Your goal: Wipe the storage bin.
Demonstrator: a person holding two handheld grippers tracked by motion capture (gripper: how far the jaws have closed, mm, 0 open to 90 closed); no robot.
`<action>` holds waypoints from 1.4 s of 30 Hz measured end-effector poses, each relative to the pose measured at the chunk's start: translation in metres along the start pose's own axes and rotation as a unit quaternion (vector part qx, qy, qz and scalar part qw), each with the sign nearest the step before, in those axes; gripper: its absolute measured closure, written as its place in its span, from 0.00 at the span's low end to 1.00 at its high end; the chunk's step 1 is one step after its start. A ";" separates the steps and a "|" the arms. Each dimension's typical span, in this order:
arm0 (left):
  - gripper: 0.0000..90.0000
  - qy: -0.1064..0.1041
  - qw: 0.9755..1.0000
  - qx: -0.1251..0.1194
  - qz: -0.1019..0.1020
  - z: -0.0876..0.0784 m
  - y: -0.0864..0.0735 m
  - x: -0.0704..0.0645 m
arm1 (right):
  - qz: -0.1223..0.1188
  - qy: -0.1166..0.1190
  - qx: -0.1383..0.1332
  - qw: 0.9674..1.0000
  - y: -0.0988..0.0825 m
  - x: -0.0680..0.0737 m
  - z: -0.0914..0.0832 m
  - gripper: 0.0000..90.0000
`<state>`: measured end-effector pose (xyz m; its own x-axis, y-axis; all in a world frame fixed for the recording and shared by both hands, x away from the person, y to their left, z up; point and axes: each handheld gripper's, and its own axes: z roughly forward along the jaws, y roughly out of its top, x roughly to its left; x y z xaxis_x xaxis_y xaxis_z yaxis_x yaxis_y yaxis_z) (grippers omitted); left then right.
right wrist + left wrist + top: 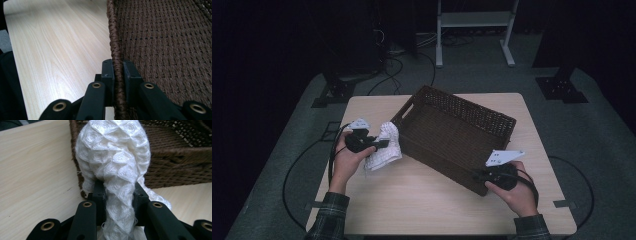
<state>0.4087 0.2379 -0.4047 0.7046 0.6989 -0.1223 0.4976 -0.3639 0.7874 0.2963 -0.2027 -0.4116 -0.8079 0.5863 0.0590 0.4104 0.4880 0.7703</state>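
A white knitted cloth (pixel 384 146) hangs bunched beside the left end of a dark brown wicker basket (pixel 455 131) on the wooden table. My left gripper (pixel 382 144) is shut on the cloth (pixel 113 165), its jaws pinching a twisted strand just above the tabletop. The basket sits at an angle in the middle of the table. My right gripper (pixel 478 175) is shut on the basket's near right corner; in the right gripper view its jaws clamp the braided rim (pixel 115 50), with the woven wall (pixel 165 45) to the right.
The light wood table (pixel 422 200) has bare surface in front of the basket. Beyond the far edge lie grey floor, cables (pixel 394 65) and a white metal stand (pixel 472 30). Dark stand bases (pixel 562 87) sit at both far corners.
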 end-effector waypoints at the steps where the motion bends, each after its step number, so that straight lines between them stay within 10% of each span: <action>1: 0.78 0.001 1.000 0.004 -0.001 0.001 -0.001 0.002 | -0.003 -0.001 0.001 1.000 0.000 0.000 0.000 0.90; 33: 0.77 -0.004 0.992 0.124 -0.020 0.060 -0.027 0.005 | -0.014 -0.005 0.006 1.000 0.002 0.001 0.001 0.90; 42: 0.77 -0.003 0.993 0.114 -0.021 0.058 -0.027 0.003 | -0.015 -0.006 0.006 1.000 0.002 0.001 0.001 0.90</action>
<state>0.4274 0.2142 -0.4612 0.6835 0.7130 -0.1566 0.6282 -0.4652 0.6237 0.2964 -0.2010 -0.4107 -0.8146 0.5792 0.0289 0.3921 0.5134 0.7633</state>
